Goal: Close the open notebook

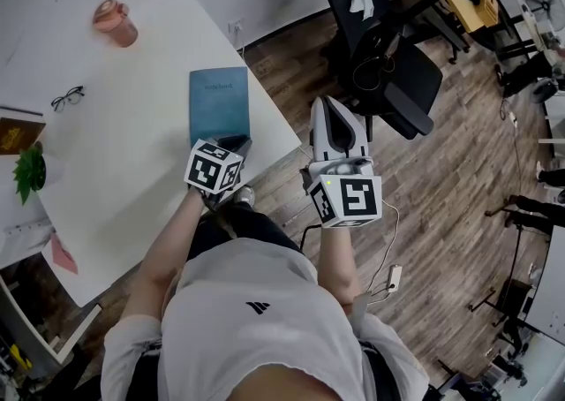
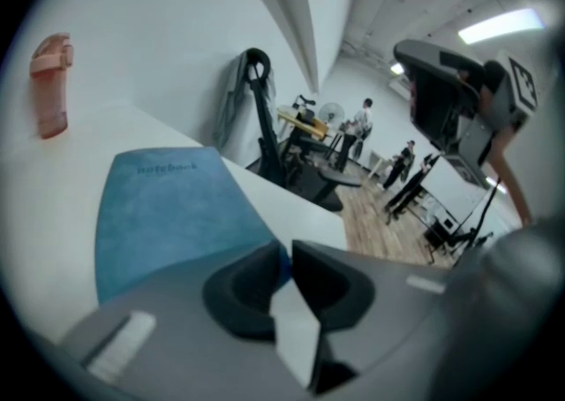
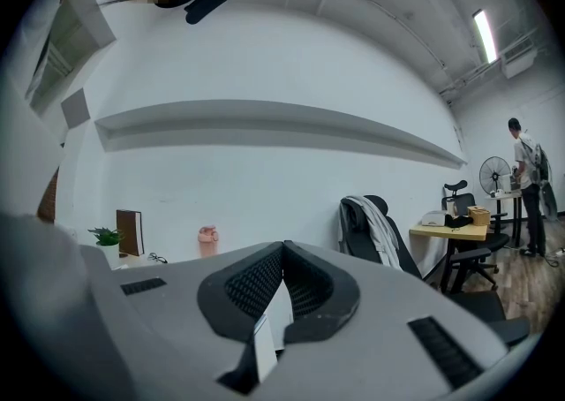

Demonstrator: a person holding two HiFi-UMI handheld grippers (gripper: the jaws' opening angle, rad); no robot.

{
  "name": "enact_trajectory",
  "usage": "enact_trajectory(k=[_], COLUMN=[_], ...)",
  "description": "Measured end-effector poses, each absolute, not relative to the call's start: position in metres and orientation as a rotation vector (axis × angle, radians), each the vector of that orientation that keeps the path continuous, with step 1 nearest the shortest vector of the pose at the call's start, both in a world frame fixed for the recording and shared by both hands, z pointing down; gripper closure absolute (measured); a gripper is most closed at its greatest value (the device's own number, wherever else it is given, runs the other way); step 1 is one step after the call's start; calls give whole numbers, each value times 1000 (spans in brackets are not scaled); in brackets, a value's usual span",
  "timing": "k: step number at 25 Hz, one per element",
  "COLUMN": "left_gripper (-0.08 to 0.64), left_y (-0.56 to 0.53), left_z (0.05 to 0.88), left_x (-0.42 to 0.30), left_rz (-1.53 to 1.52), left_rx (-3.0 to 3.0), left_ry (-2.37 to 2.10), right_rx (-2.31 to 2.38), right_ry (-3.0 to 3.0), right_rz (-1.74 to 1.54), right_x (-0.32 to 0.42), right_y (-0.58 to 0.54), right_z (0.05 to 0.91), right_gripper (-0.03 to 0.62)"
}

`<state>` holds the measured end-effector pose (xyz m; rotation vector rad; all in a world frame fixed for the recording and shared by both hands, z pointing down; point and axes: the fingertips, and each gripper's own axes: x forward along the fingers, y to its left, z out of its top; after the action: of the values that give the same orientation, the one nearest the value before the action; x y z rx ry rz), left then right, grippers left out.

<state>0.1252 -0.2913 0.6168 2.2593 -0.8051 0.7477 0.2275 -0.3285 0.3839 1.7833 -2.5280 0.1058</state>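
Observation:
The notebook (image 1: pixel 219 103) lies shut on the white table (image 1: pixel 132 152), blue cover up, near the table's right edge. My left gripper (image 1: pixel 233 143) points down at its near edge. In the left gripper view the notebook (image 2: pixel 168 205) fills the space just beyond the left gripper (image 2: pixel 287 253), whose jaws stand a narrow slit apart, a sliver of blue showing in the gap and no pad pressing on the cover. My right gripper (image 1: pixel 328 103) hangs level over the wooden floor, right of the table. In its own view the right gripper (image 3: pixel 282 249) is shut and empty.
A pink cup (image 1: pixel 115 22), glasses (image 1: pixel 67 97), a brown book (image 1: pixel 18 134) and a small plant (image 1: pixel 31 170) sit at the table's far and left sides. A black office chair (image 1: pixel 388 64) with draped clothing stands right of the table. People (image 2: pixel 406 161) stand far off.

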Motion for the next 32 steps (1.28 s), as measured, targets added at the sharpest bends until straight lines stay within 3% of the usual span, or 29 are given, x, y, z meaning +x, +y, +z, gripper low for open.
enact_trajectory(k=[5,10,20,32], left_gripper=[497,537,540,538], left_y=[-289,-287,-287,-281], left_z=[617,619,620,575], left_x=[128,129,132,126], left_rz=[770,740,838,780], left_rx=[2269,2242,2284,2520], left_ry=[-788,-793,-857,-880], right_rx=[1791,1790,1787,1790], right_ry=[-2522,-2521,-2530,-2537], right_rz=[112,105,95,57], right_x=[230,229,223,201], right_y=[-329,-329,-326,-306], right_z=[384,385,381,369], right_gripper=[598,598,598,598])
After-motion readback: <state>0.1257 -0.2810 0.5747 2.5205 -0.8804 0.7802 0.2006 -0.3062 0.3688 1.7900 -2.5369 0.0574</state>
